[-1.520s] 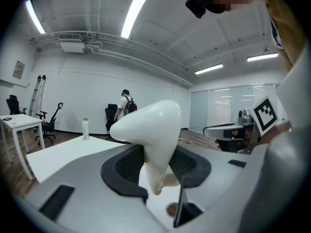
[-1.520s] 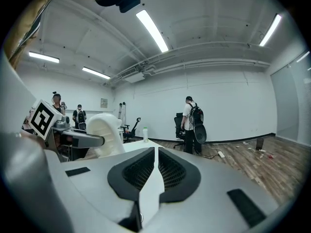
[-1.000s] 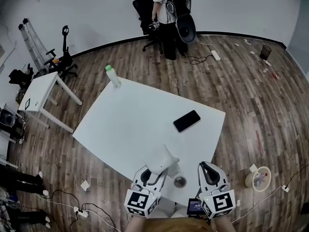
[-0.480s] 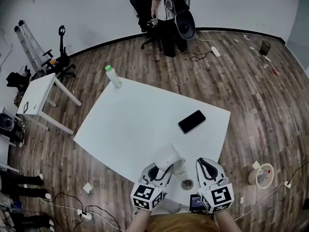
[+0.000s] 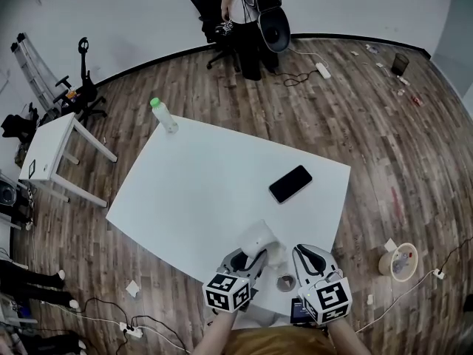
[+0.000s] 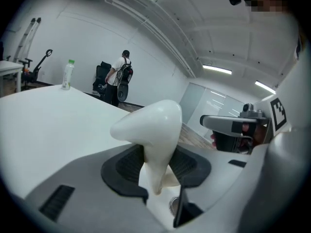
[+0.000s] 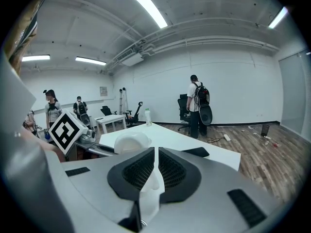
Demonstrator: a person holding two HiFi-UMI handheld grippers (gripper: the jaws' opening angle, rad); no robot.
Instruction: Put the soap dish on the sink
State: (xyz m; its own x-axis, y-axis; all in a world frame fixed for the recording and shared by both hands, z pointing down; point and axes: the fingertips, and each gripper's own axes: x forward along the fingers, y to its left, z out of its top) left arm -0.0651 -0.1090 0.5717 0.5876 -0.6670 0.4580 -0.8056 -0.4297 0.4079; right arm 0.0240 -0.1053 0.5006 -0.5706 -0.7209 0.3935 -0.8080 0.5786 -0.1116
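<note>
My left gripper [image 5: 248, 260] is shut on the white, glossy soap dish [image 5: 259, 237], which sticks up tilted from its jaws [image 6: 150, 125]. Just below it, at the table's near edge, lies the small white sink [image 5: 278, 258] with a metal drain [image 5: 285, 280] [image 6: 174, 206]. My right gripper [image 5: 303, 259] sits close on the right, its jaws closed on a thin white edge of the sink [image 7: 151, 191]. From the right gripper view the soap dish [image 7: 131, 142] stands just left of the jaws, beside the left gripper's marker cube [image 7: 68, 127].
A black phone [image 5: 290, 183] lies on the white table [image 5: 192, 191], and a green-capped bottle [image 5: 162, 115] stands at its far corner. A person [image 5: 247, 13] with a backpack stands by office chairs. A small white side table [image 5: 48, 150] is left; a bowl [image 5: 400, 261] and cables are on the floor.
Both grippers have come down toward the table's near edge. The left one has rolled and carried the soap dish lower, closer to the sink. The right gripper stays shut.
</note>
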